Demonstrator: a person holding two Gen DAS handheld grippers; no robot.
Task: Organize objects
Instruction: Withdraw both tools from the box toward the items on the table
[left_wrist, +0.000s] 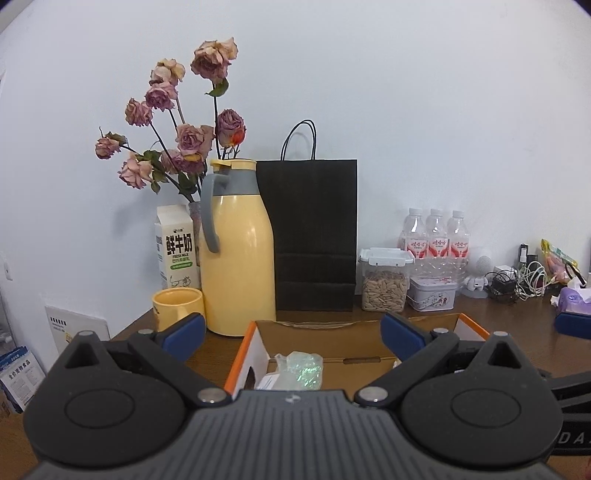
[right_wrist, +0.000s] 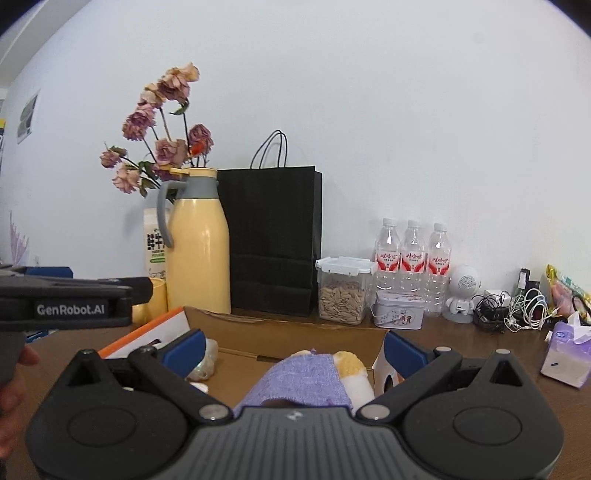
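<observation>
**Lin:** While both sets of jaws stand spread wide, neither grips anything. The right gripper (right_wrist: 293, 354) hangs over the cardboard box (right_wrist: 295, 334) with its blue pads (right_wrist: 184, 350) clear of the purple cloth (right_wrist: 299, 380), which lies inside the box with something yellow and white tucked against it.

**Oda:** And the left gripper (left_wrist: 293, 336)?

**Lin:** Empty too, jaws parted, above the same box at its orange-edged end. A clear crinkled wrapper (left_wrist: 299, 371) sits in the box below it, not touched by either pad.

**Oda:** So where's the risk?

**Lin:** First, I'd say, the two tools themselves. In the right view the left tool's body crosses just beside the box's orange-edged end, so a reach across the box could knock one into the other.

**Oda:** And beyond the box?

**Lin:** Behind the box stands the yellow jug (left_wrist: 236, 254), tall and narrow at the top, with a yellow mug (left_wrist: 177, 306) beside it and dried roses (left_wrist: 177, 125) above it. A wide-open jaw swinging back from the box could clip the jug or the mug. The box flaps are light; a pad catching one would likely drag the whole box.

**Oda:** Anything to the right of the box?

**Lin:** The seed jar (right_wrist: 343, 291), a small tin (right_wrist: 399, 310) and three water bottles (right_wrist: 413, 258), set well back. Less exposed, I judge.
</observation>
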